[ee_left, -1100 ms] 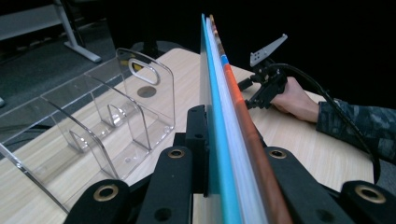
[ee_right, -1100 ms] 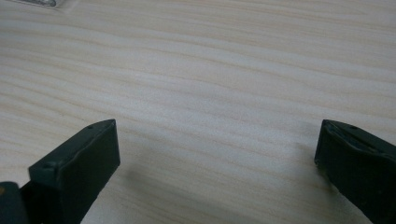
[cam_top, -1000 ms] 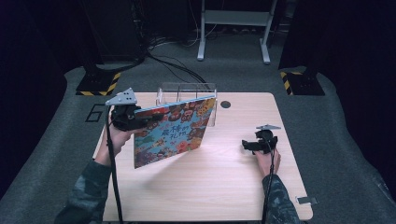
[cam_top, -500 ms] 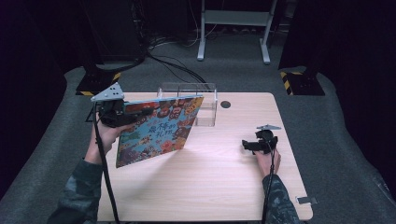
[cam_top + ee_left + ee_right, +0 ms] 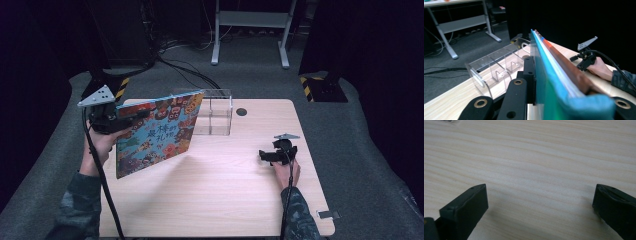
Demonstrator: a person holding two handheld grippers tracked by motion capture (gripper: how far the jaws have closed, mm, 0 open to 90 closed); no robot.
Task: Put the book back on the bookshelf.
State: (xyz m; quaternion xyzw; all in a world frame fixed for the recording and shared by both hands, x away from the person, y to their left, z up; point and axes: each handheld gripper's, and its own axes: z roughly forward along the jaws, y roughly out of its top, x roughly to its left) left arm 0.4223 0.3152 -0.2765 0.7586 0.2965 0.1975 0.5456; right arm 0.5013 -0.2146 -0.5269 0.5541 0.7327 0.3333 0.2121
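Observation:
My left gripper [image 5: 141,114] is shut on the top left edge of a colourful picture book [image 5: 157,132] and holds it tilted in the air over the table's left side. In the left gripper view the book [image 5: 554,72] runs edge-on between the black jaws, with its blue spine corner nearest the camera. A clear acrylic rack [image 5: 212,112] with dividers stands at the back of the table, just right of the book's top corner. My right gripper [image 5: 267,155] rests low at the table's right side. Its jaws [image 5: 540,200] stand wide open over bare wood.
The light wooden table [image 5: 225,200] has a round cable hole [image 5: 242,112] near its back edge. The rack [image 5: 496,67] lies left of the book in the left gripper view, and the other hand's gripper [image 5: 586,58] shows beyond it. Dark floor, cables and a metal stand surround the table.
My left gripper has carried the book leftward and slightly up, away from the rack. The right gripper has stayed where it was.

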